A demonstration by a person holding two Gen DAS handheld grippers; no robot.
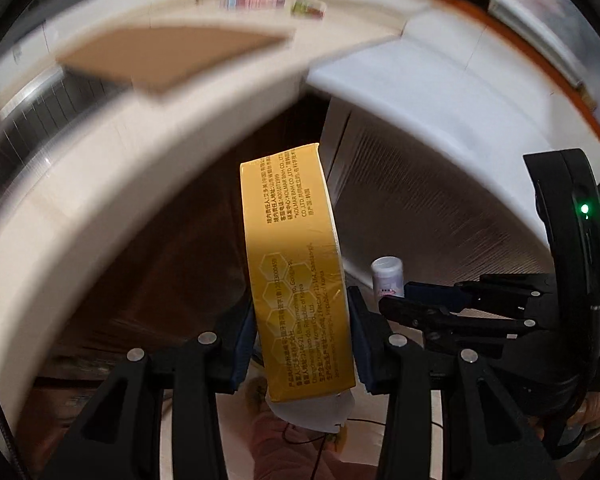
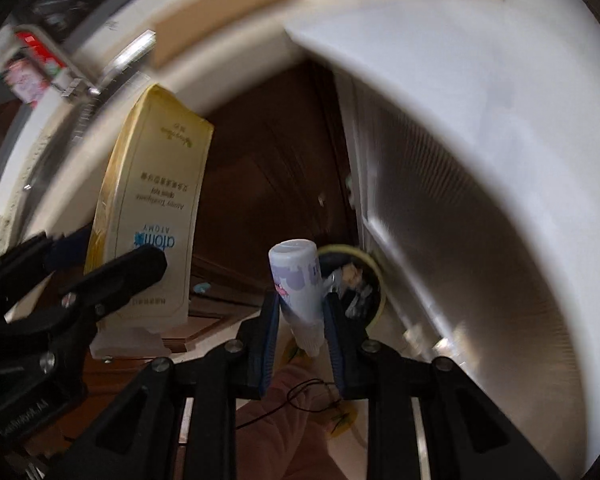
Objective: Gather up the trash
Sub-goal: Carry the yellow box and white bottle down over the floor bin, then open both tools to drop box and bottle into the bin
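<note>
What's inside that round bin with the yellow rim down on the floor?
The round bin already holds crumpled, pale and silvery scraps near its rim. The small white bottle in the right hand-held gripper covers its left part, so deeper contents stay hidden.

Counter (image 1: 112, 184): pale cream, curved by the lens, blurred; runs across the upper left of both views.
Board (image 1: 172, 60): flat brown sheet lying on the counter.
Packets (image 1: 256, 0): small coloured items at the counter's far edge, too blurred to read.
Appliance (image 1: 440, 112): white body with a grey ribbed side panel (image 2: 452, 208), right of the counter.
Floor (image 2: 260, 176): dark brown wood, seen in the gap between counter and appliance.
Light: bright on the white surfaces, dim over the floor.
</note>
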